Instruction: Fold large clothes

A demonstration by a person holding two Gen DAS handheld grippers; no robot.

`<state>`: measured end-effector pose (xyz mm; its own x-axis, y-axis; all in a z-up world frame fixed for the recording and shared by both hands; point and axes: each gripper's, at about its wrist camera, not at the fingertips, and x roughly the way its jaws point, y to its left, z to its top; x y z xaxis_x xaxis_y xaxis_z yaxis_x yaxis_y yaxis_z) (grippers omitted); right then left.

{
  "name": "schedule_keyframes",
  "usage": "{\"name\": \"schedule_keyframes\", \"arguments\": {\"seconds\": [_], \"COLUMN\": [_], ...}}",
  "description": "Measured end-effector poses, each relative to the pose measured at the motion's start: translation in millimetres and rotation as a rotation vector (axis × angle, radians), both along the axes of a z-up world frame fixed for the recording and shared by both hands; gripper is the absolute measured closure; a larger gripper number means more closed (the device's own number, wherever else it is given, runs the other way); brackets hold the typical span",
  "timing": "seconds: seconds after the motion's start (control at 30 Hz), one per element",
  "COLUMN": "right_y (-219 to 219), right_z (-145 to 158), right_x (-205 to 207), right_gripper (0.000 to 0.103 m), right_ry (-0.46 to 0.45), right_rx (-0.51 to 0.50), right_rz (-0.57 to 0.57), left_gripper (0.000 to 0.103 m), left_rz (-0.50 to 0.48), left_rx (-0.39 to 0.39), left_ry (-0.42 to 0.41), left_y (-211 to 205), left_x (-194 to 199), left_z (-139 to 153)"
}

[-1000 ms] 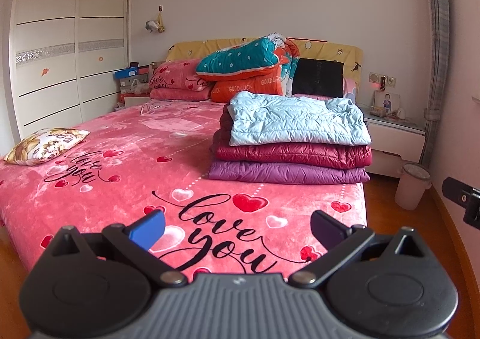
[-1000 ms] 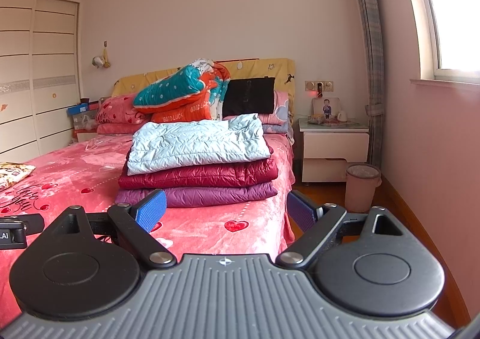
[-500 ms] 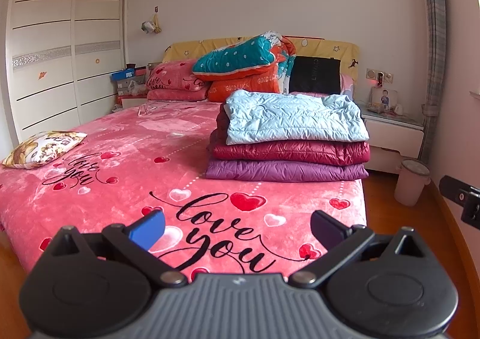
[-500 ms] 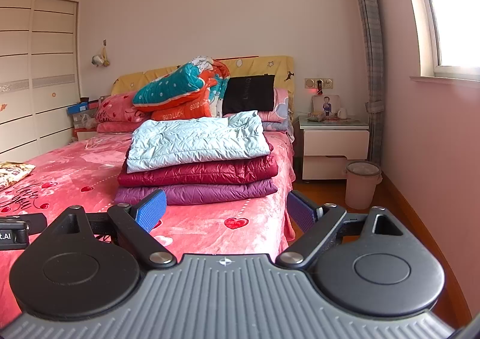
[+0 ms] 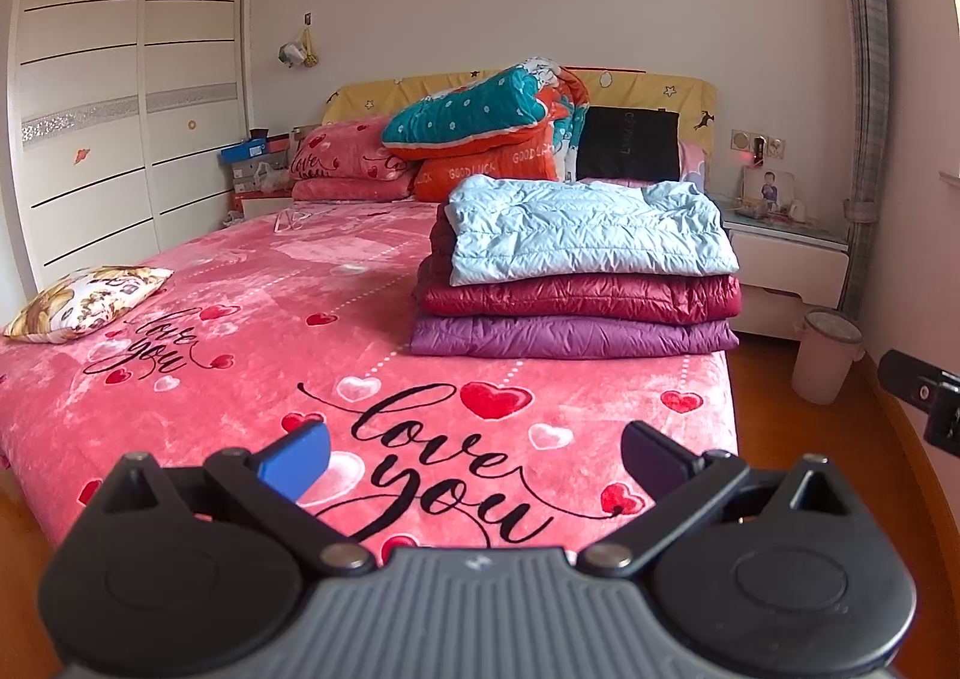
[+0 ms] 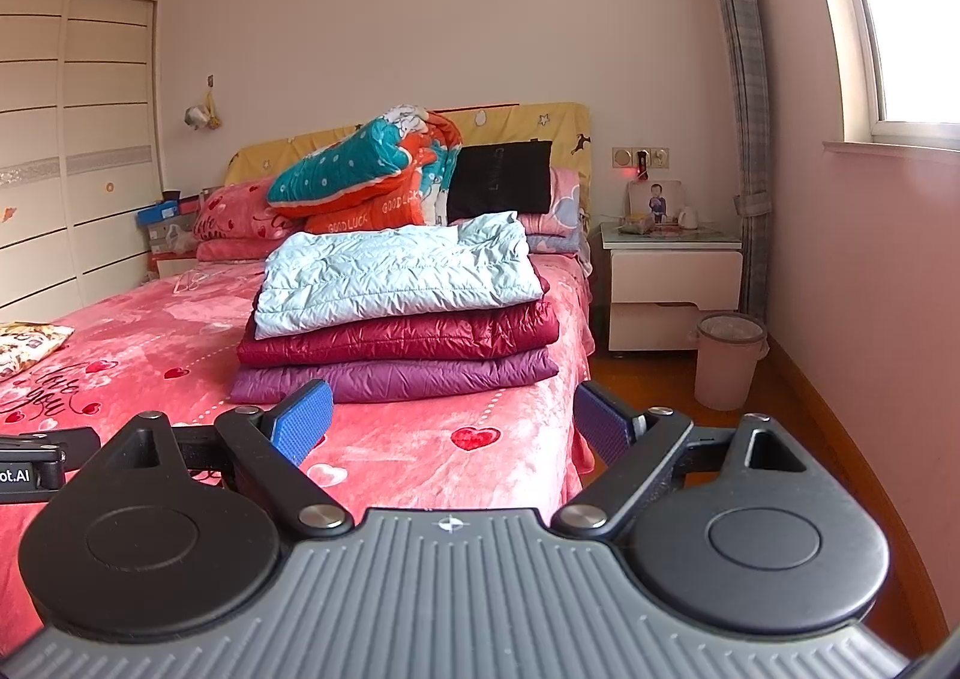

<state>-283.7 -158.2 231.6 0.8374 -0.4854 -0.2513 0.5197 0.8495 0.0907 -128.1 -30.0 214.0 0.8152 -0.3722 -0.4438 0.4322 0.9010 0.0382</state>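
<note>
Nearest the lens in each wrist view, the fingers are seen spread wide with nothing between them: the left gripper [image 5: 474,454] and the right gripper [image 6: 450,424] are both held over the foot of the bed [image 5: 240,319], clear of its pink heart-printed blanket.

Ahead of the fingers, and well apart from them, a stack of three folded quilted jackets is found on the bed. From the left fingers the stack lies forward and to the right; from the right fingers it lies forward and slightly to the left, and it is judged the nearer to the right gripper. The long axis of the stack runs across the line of the fingers, its folded front edges facing them.

The purple jacket [image 5: 570,338] is laid at the bottom, the dark red jacket [image 5: 582,298] on it, and the pale blue jacket [image 5: 588,229] on top, its edges less even than those below. The folding is judged largely done, since no unfolded garment is seen.
</note>
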Motion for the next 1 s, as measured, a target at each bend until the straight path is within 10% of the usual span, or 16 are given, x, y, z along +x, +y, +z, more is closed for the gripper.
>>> {"name": "schedule_keyframes", "arguments": {"seconds": [1.0], "right_y": [-18], "right_z": [-37], "right_x": [38], "right_gripper": [0.0], "right_ry": [0.072], "right_rx": [0.037], "right_rz": [0.06], "left_gripper": [0.001], "left_rz": [0.027], "left_rx": [-0.013], "left_ry": [0.157], "left_y": [-3], "left_x": [57], "left_z": [-74]}}
